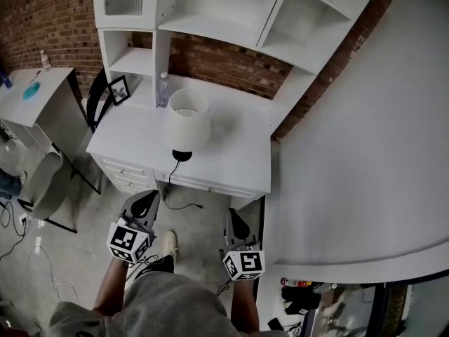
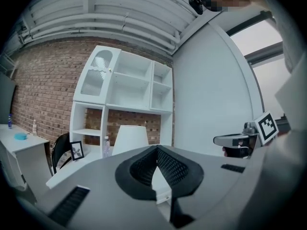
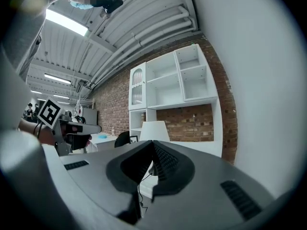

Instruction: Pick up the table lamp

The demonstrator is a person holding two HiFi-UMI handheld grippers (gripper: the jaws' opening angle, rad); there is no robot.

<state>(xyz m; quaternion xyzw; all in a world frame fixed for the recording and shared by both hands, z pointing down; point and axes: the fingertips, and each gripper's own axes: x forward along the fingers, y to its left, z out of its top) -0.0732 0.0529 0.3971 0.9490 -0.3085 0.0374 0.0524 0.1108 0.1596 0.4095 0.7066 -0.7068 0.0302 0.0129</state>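
Note:
The table lamp has a white shade [image 1: 188, 118] and a black base [image 1: 182, 155]. It stands near the front edge of a white desk [image 1: 238, 156], and its black cord [image 1: 177, 196] hangs down the desk front. Both grippers are held level in front of the desk, short of it and pointing at it, with the lamp ahead between them. My left gripper [image 1: 145, 202] is shut and holds nothing. My right gripper [image 1: 234, 219] is shut and holds nothing. The lamp shade [image 2: 130, 139] rises just beyond the left jaws. In the right gripper view the shade [image 3: 154, 130] stands above the closed tips.
A white hutch of open shelves [image 1: 210, 20] stands on the desk against a brick wall. A framed picture [image 1: 118, 90] and a small bottle [image 1: 163, 90] sit at the back left. A grey chair [image 1: 45, 184] and another table [image 1: 35, 93] are at left. A white panel [image 1: 365, 153] is at right.

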